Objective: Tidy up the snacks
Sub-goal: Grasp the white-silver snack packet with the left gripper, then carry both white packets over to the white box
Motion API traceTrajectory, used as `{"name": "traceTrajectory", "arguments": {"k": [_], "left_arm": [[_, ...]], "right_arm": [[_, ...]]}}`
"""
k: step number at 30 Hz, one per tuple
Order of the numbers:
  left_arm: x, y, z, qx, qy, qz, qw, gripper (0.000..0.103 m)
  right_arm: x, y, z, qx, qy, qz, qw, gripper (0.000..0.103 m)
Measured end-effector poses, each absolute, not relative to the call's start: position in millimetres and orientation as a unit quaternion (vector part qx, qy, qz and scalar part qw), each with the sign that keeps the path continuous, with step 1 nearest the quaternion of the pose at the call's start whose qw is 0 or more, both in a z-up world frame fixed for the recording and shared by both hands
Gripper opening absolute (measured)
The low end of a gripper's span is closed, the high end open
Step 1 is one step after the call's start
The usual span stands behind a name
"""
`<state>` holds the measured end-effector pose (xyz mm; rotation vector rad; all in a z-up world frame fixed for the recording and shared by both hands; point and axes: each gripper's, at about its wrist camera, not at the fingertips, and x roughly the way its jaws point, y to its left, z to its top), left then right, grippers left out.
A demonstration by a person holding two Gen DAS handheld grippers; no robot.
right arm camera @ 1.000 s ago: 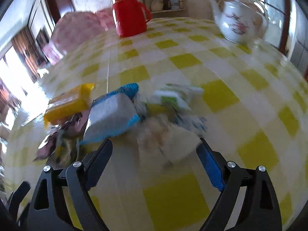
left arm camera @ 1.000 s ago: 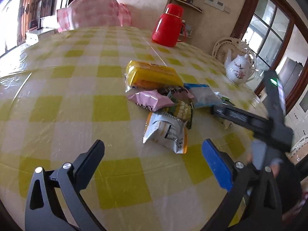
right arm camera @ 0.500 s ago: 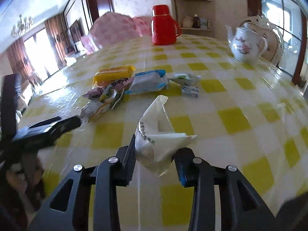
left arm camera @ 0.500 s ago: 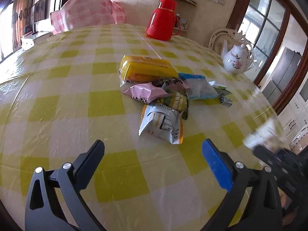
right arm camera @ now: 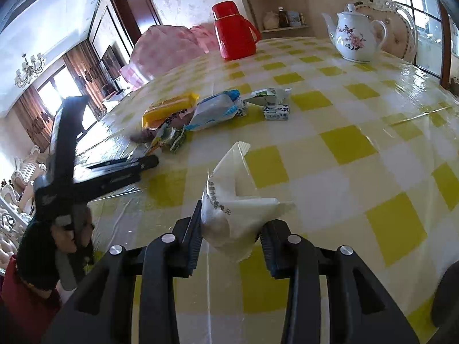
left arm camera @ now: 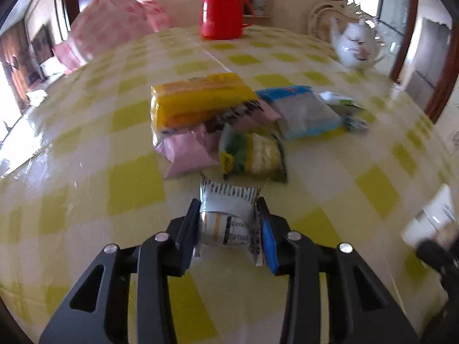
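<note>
A pile of snack packets lies mid-table: a yellow pack (left arm camera: pixel 198 100), a pink one (left arm camera: pixel 186 154), a green-yellow one (left arm camera: pixel 255 154) and a blue-white one (left arm camera: pixel 304 111). My left gripper (left arm camera: pixel 228 203) is at the near edge of the pile. Its jaws are closing and both pads press on a white printed packet (left arm camera: pixel 223 229). My right gripper (right arm camera: pixel 232 218) is shut on a plain white packet (right arm camera: pixel 229 197), held above the tablecloth to the right of the pile (right arm camera: pixel 200 111). A small blue-white carton (right arm camera: pixel 276 111) lies by the pile.
The checked yellow-and-white tablecloth (left arm camera: pixel 86 172) covers the table. At the far side stand a red thermos jug (left arm camera: pixel 222 8) and a white flowered teapot (left arm camera: pixel 355 46). A pink checked cover (left arm camera: pixel 112 31) sits far left. A hand (right arm camera: pixel 66 238) holds the left tool.
The left gripper moved forward to the pile and its wide jaws came together on the white printed packet. The right gripper shut on the plain white packet and drew back from the pile.
</note>
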<state>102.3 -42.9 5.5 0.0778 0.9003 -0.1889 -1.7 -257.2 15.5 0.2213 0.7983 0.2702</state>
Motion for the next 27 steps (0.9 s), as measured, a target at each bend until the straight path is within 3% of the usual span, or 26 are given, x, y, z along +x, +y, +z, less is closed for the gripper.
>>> {"name": "traceTrajectory", "arguments": {"k": [11, 27], "left_arm": [[63, -47, 35, 0.015, 0.368, -0.105, 0.924, 0.039], [26, -42, 37, -0.013, 0.363, -0.122, 0.924, 0.040]], "right_arm": [[-8, -247, 18, 0.065, 0.379, 0.114, 0.916, 0.037], [-29, -237, 26, 0.045, 0.359, 0.101, 0.927, 0.037]]}}
